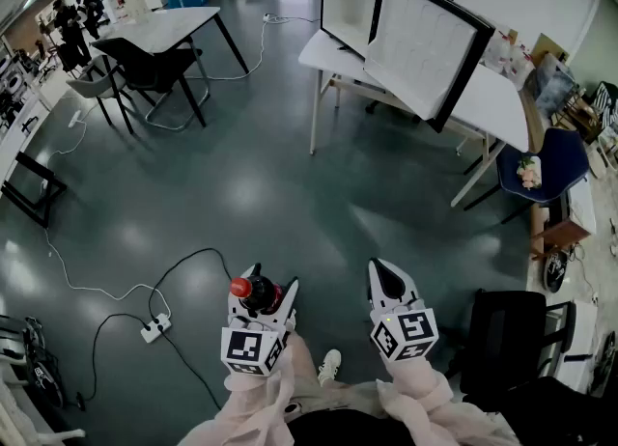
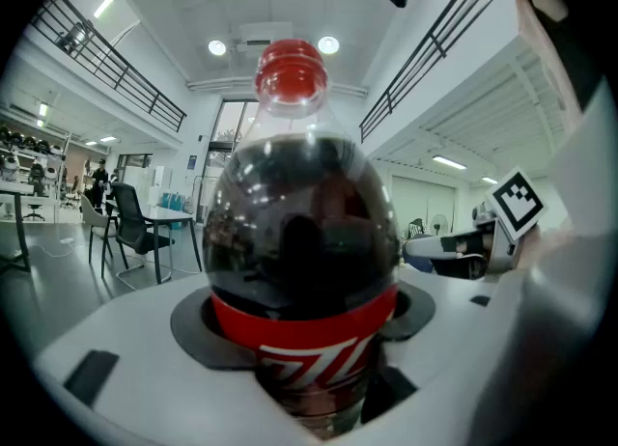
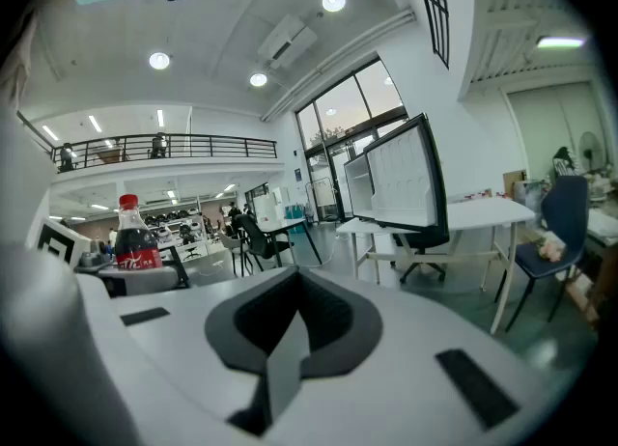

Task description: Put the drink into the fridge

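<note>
The drink is a dark cola bottle (image 1: 256,292) with a red cap and red label. It stands upright between the jaws of my left gripper (image 1: 266,285), which is shut on its body. In the left gripper view the bottle (image 2: 301,241) fills the middle of the picture. My right gripper (image 1: 391,285) hangs beside it, shut and empty, its jaws (image 3: 290,328) meeting along a seam. The bottle (image 3: 135,236) also shows at the left of the right gripper view. The small fridge (image 1: 352,0) stands on a white table (image 1: 502,97) far ahead, its door (image 1: 425,48) swung open.
A blue chair (image 1: 541,169) stands at the table's right end and a black chair (image 1: 502,338) close to my right. A power strip with cables (image 1: 154,328) lies on the floor at the left. Another table (image 1: 164,24) and black chair (image 1: 145,63) stand far left.
</note>
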`<state>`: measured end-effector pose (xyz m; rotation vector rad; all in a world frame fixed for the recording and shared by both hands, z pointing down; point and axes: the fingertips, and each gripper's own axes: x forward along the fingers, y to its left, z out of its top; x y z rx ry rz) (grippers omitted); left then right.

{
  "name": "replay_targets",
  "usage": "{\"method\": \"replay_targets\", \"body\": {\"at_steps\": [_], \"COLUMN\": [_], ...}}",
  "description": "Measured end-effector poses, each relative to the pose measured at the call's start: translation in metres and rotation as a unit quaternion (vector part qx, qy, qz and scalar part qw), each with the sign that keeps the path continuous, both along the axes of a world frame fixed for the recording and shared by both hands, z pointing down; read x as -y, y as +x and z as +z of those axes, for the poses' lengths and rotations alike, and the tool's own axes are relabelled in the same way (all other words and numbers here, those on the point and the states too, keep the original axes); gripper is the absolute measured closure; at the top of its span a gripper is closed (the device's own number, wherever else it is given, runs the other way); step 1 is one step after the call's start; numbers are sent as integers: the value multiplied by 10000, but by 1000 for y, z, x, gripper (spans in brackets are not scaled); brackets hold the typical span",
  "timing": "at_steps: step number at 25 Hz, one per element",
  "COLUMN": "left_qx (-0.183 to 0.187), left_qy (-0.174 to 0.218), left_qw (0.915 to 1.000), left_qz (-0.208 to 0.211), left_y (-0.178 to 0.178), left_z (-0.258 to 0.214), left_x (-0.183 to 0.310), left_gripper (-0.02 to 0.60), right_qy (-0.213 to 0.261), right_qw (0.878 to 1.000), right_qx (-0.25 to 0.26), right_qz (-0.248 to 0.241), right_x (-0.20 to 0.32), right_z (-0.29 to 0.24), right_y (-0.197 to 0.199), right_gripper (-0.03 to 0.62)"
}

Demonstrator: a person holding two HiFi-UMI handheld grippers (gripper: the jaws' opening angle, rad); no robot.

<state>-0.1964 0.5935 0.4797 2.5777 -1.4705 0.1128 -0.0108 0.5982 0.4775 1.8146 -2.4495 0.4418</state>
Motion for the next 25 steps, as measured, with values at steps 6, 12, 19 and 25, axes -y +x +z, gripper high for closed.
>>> {"method": "replay_targets", "body": {"at_steps": [6, 12, 19, 25], "left_qx": [-1, 53, 130, 183], "left_qy": [1, 153, 231, 80], "left_qw": [9999, 9997, 9996, 9997], "left_qz": [139, 163, -40, -102], "left_y": [17, 25, 35, 45], "left_z": [-8, -20, -21, -13], "left_x": [-65, -80, -70, -49], "left_gripper": [258, 258, 258, 258], "right_qy": [-24, 25, 102, 56], "right_qw": [9996, 9993, 9993, 9994], "right_qx": [96, 50, 89, 55], "right_qz": [255, 362, 359, 344], "right_x": [-63, -81, -75, -58], "right_z": [-2, -9, -10, -6], "right_y": [20, 32, 46, 57], "right_gripper": [583, 582, 582, 582]}}
